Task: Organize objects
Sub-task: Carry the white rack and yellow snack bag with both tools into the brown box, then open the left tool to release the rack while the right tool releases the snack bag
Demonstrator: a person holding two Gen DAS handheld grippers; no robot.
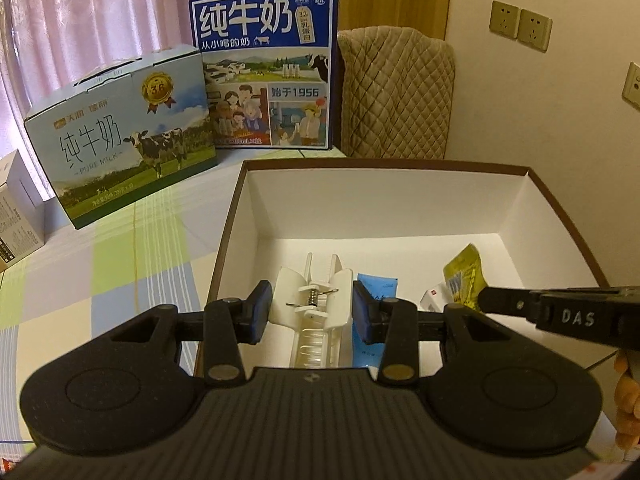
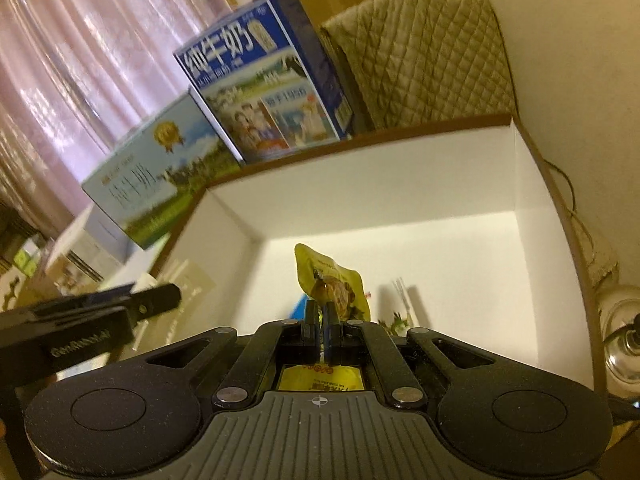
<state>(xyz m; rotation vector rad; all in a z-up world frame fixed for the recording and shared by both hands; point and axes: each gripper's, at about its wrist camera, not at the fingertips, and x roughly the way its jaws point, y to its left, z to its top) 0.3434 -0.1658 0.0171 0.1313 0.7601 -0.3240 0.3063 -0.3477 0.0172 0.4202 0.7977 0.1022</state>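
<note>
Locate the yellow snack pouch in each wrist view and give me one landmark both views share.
Left wrist view: the yellow snack pouch is at right of centre, inside the open white box, held at the tip of the right gripper.
Right wrist view: the pouch is at centre, pinched upright between the closed jaws, above the box floor.
Shared landmark: the blue milk carton standing behind the box.

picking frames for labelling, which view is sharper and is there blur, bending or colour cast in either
Left wrist view: sharp, the print on the pale green milk carton readable; fisheye bows the rim of the brown-edged white box; warm yellowish cast. Right wrist view: softer, tilted, the blue milk carton and yellow snack pouch smeared.
</note>
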